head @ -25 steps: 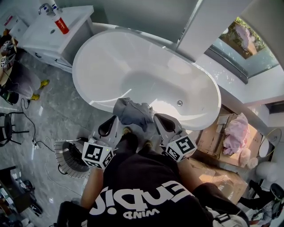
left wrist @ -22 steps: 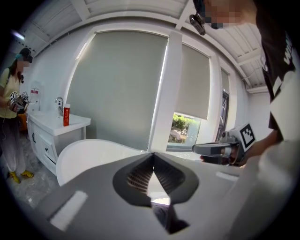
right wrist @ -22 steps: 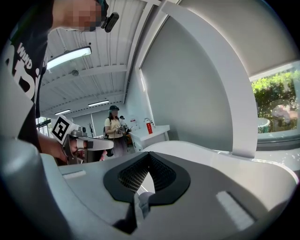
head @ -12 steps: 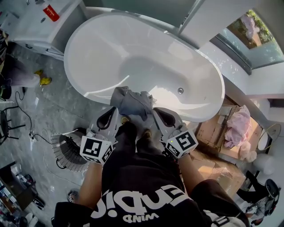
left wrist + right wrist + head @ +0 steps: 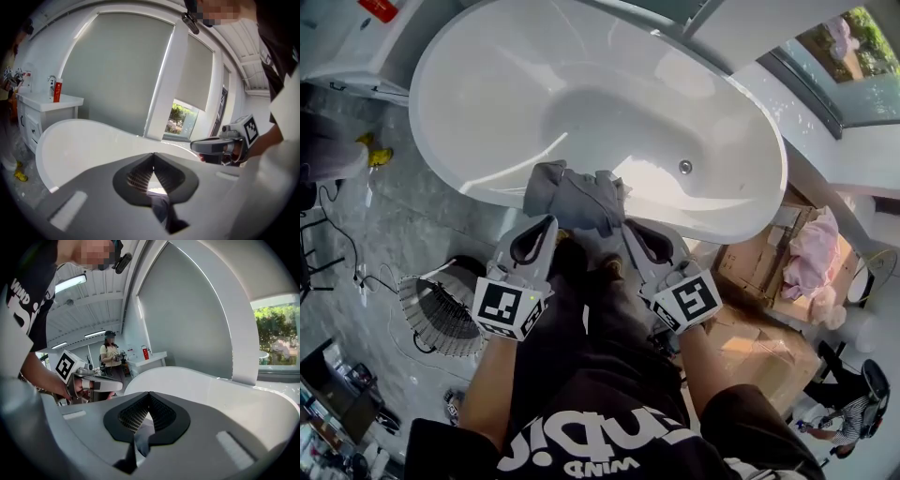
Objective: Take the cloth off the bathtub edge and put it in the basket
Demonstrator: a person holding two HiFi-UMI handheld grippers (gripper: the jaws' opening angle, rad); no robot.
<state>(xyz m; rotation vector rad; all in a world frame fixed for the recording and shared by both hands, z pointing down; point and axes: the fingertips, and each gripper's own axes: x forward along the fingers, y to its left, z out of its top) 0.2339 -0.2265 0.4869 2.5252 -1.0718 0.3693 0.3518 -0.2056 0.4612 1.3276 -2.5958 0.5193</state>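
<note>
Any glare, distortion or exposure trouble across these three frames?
Head view: sunlight glares off the bathtub floor right beside the cloth, washing out detail there. Left gripper view: heavy fisheye bending, black corners, window bright against the grey blind. Right gripper view: same fisheye curvature, window bright at the right edge.

You're in a bathroom, staged rather than lived-in: a white freestanding bathtub (image 5: 609,112) just ahead of your left tongs (image 5: 548,223) and right tongs (image 5: 628,227), a vanity (image 5: 47,101) with tap (image 5: 51,82) beyond-left, cardboard boxes (image 5: 759,272) right.
</note>
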